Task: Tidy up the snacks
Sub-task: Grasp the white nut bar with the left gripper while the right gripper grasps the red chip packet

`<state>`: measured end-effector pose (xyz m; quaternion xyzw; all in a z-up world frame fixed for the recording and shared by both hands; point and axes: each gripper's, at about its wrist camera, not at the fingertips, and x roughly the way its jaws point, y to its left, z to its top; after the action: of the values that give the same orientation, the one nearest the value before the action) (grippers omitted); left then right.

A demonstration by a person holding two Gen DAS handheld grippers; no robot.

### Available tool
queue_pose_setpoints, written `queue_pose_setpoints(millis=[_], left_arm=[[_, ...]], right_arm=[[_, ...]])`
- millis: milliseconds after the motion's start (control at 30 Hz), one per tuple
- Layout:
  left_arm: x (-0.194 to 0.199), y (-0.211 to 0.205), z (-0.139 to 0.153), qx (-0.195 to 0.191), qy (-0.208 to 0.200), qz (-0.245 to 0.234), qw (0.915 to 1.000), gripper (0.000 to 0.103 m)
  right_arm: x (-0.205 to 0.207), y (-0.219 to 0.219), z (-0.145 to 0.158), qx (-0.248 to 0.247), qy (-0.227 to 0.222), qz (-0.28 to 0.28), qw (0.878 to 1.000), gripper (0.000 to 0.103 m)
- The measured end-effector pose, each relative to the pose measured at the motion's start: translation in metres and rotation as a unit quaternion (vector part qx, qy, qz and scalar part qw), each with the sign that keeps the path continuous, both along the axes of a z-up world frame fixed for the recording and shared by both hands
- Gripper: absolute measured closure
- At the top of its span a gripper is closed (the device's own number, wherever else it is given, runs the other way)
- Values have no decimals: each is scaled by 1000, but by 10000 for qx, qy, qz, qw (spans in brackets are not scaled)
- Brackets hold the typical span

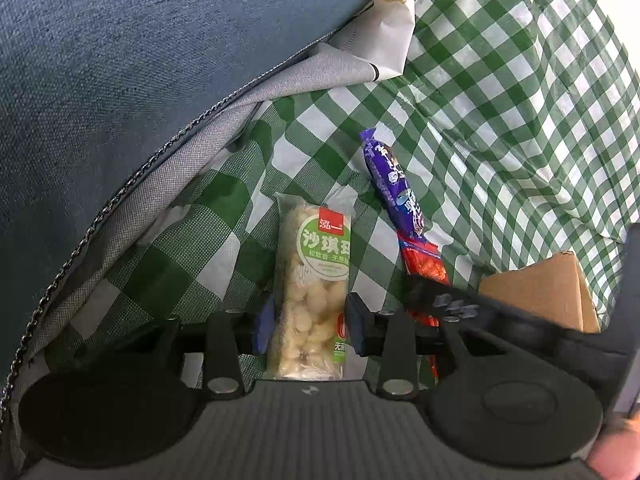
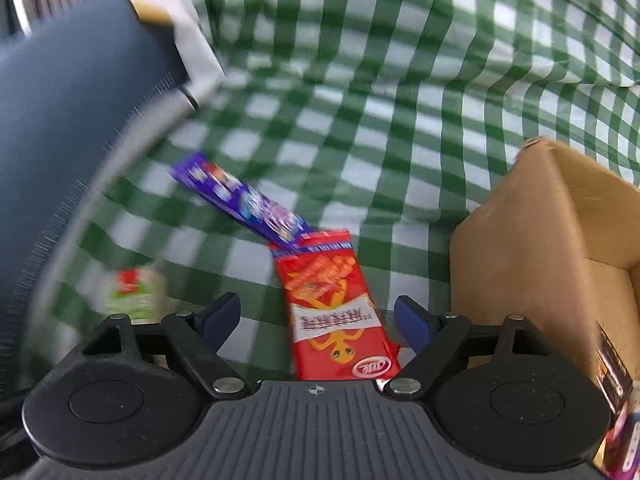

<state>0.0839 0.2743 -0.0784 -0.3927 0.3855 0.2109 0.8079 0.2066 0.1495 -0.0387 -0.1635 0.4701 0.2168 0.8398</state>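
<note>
Two views tell it, the left wrist first: the left gripper has its blue pads closed in on the sides of a clear-wrapped sachima bar with a green label, which lies lengthwise between them on the green-and-white checked cloth, so the grip falls across the bar's narrow width. Just beside it, a purple snack stick overlaps the end of a red snack packet, and a cardboard box stands to the right, probably the place the snacks go. A blue cushion edges the cloth on the left. From the right wrist, blurred, the right gripper stands wide open astride the red snack packet, its pads clear of the wrapper, apparently lined up to close on it. The purple snack stick rests across the packet's far end, and the cardboard box sits just right.
</note>
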Motion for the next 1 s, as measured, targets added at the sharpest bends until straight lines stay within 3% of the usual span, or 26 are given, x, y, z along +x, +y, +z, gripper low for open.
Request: queue_pose_setpoints(millis=[167,200,267,333,467,633,833,1000], left_arm=[[3,-2,-3,45,104,-128,9999,58],[4,-3,-4,75,135,-163,9997,57],[8,-8,-4,212,208,-249,9992,57],[12,-11,-4,308,243,-309,9987,57],[13,-12,-6,417,242,-361,9982,58],[5,-7,-6,277,45,-369,9989,59],[-25,-12,3,195,-235,-651,9974,59],[-53,-24,14,387,-293,-964,9942,60]], right_arm=[[11,5,-27,-404,196,-5,9990,20],[13,3,-28,-330,244,-33,9992,24],[14,1,-25,-227,265,-38,9994,43],[13,1,-22,-151,228,-14,9996,52],[-4,-7,-6,37,151,22,9999,55],[-31,-29,17,265,105,51,9996,55],[-88,-60,40,540,-15,168,9984,55],[-143,-82,38,596,-179,415,9972,55]])
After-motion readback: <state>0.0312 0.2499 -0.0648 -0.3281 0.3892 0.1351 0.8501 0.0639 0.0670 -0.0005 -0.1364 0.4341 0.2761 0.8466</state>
